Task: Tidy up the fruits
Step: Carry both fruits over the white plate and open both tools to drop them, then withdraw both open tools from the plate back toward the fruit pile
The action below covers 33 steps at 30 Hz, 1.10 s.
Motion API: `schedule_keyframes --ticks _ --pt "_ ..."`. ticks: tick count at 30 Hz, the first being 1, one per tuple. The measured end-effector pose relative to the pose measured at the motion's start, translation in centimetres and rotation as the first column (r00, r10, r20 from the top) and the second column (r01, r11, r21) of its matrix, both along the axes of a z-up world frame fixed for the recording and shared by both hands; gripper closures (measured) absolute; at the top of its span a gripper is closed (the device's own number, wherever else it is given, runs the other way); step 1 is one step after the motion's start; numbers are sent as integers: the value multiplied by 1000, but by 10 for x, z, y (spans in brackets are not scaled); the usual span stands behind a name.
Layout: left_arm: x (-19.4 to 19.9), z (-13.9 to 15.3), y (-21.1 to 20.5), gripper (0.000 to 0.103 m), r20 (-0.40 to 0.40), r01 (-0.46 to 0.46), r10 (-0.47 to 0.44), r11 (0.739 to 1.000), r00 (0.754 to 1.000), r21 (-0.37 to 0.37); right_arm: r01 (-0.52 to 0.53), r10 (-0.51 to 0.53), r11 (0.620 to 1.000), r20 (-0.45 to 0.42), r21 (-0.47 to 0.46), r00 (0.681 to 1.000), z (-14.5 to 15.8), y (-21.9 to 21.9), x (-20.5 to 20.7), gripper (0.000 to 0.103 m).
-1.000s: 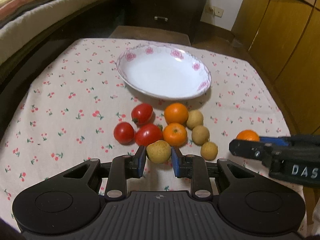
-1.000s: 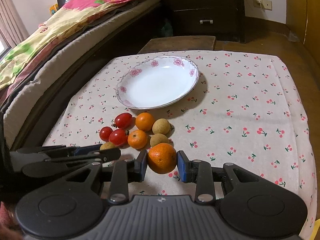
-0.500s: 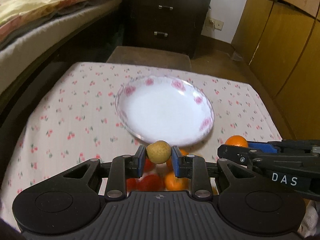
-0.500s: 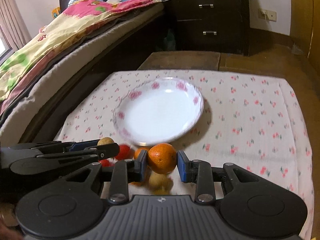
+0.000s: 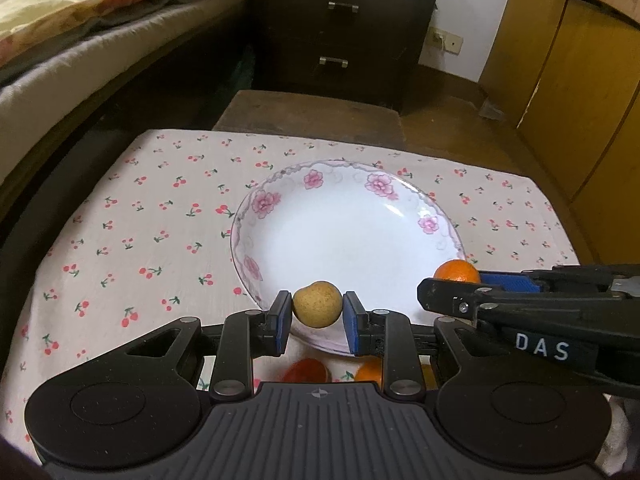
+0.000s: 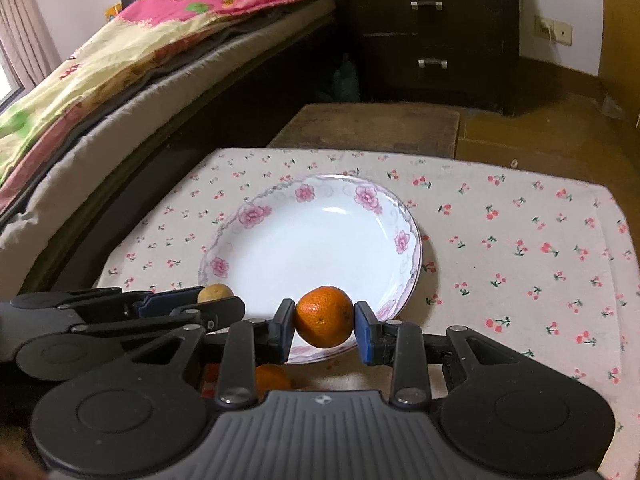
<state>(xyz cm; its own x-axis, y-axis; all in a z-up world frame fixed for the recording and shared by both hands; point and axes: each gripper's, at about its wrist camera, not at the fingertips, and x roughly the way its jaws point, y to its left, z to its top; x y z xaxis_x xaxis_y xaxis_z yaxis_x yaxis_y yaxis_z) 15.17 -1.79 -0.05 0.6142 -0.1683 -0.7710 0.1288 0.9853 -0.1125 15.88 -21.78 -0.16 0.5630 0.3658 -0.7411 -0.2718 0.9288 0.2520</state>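
My left gripper is shut on a small tan round fruit, held over the near rim of the white flowered plate. My right gripper is shut on an orange, also over the plate's near rim. Each gripper shows in the other's view: the right one at the plate's right edge, the left one at the plate's left edge. Beneath the grippers, a red tomato and another orange lie on the cloth, mostly hidden.
The plate sits on a low table under a cherry-print cloth. A bed runs along the left. A dark drawer chest and a wooden stool stand beyond the table. Wooden cabinets are at the right.
Both grippers have carried their fruit forward from above the fruit pile to the plate's near rim. The pile has slipped out of sight under the grippers.
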Motion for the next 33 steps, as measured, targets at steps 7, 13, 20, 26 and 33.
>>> schedule_keyframes --ticks 7,13,20,26,33 --pt "8 -5 2 68 -9 -9 9 1000 1000 7 -19 19 1000 -9 -13 1000 -8 4 13 70" --pt "9 -6 0 67 -9 -9 9 1000 1000 12 -25 25 1000 -19 -16 1000 -12 4 18 70" --pt "10 -5 2 64 -4 -20 20 1000 1000 7 -25 25 1000 -19 -11 1000 -13 4 19 69" --pt "10 -3 3 60 0 -24 24 1000 1000 -8 -13 13 1000 -3 -3 1000 -11 2 18 69" --pt "6 2 5 56 11 -25 25 1000 1000 -18 -5 5 1000 9 8 1000 -3 -1 16 69"
